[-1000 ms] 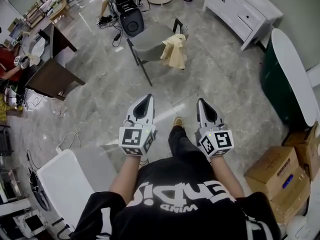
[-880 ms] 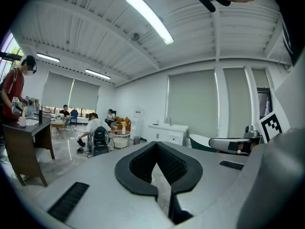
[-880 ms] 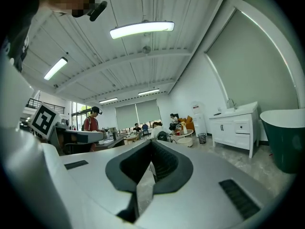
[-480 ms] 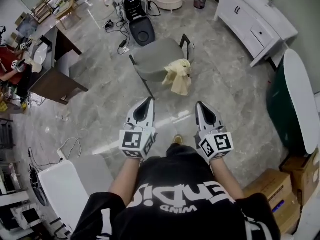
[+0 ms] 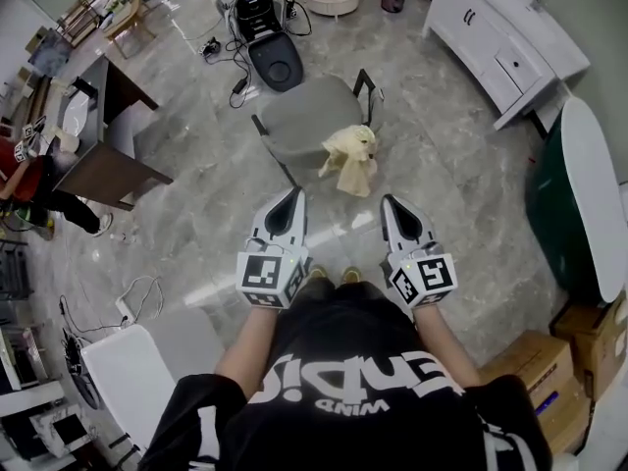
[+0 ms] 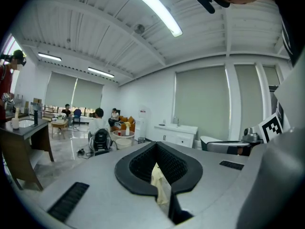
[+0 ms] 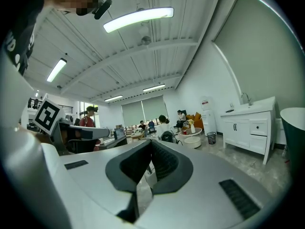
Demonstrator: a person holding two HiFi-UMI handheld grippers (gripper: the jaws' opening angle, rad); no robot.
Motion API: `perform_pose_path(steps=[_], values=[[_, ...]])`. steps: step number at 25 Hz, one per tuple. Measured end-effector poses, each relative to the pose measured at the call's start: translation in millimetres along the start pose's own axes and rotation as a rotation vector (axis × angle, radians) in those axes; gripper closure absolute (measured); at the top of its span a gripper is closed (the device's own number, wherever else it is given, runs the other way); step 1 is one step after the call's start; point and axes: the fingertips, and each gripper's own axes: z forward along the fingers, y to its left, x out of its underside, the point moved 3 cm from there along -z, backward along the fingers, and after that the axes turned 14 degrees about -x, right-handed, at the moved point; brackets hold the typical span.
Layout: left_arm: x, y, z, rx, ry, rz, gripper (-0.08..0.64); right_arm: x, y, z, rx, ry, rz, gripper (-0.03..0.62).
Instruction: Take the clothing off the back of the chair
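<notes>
Left gripper [image 5: 294,194] and right gripper [image 5: 386,200]: jaws closed, nothing held; I hold both level ahead, presumably for approach; yellow clothing [image 5: 350,155] draped over the chair [image 5: 299,116] back, well apart from them.

Head view looks steeply down, gripper views level (all share the white cabinet [image 5: 502,29]).

Glossy grey marbled floor [image 5: 196,214]. Standing on it: a grey chair [image 5: 304,116] with pale yellow clothing [image 5: 350,157] hanging at its near right corner, a black backpack [image 5: 257,3] and loose cables [image 5: 221,47] beyond, a white cabinet [image 5: 500,37] at right, cardboard boxes [image 5: 559,361] at lower right.
</notes>
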Motion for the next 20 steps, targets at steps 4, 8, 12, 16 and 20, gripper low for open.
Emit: perform_pose_path(steps=[4,8,12,16,20], values=[[-2.8,2.5,16.5,0.040,0.004,0.009,0.546,0.9,-7.9,13.2,0.017,0.001,-0.005,0.578],[-4.1,7.3,33.1,0.066,0.002,0.004,0.545,3.4,-10.6,31.4,-0.010,-0.004,-0.029,0.351],[-4.4,8.2,46.7,0.095,0.009,0.010,0.546,8.8,-17.3,45.9,0.001,-0.001,-0.018,0.317],[-3.8,13.3,58.8,0.108,0.019,0.009,0.545,32.9,-34.8,70.4,0.009,0.070,-0.020,0.316],[-3.6,21.0,70.2,0.104,0.029,0.020,0.546,62.4,-59.6,98.0,0.014,0.152,-0.014,0.316]])
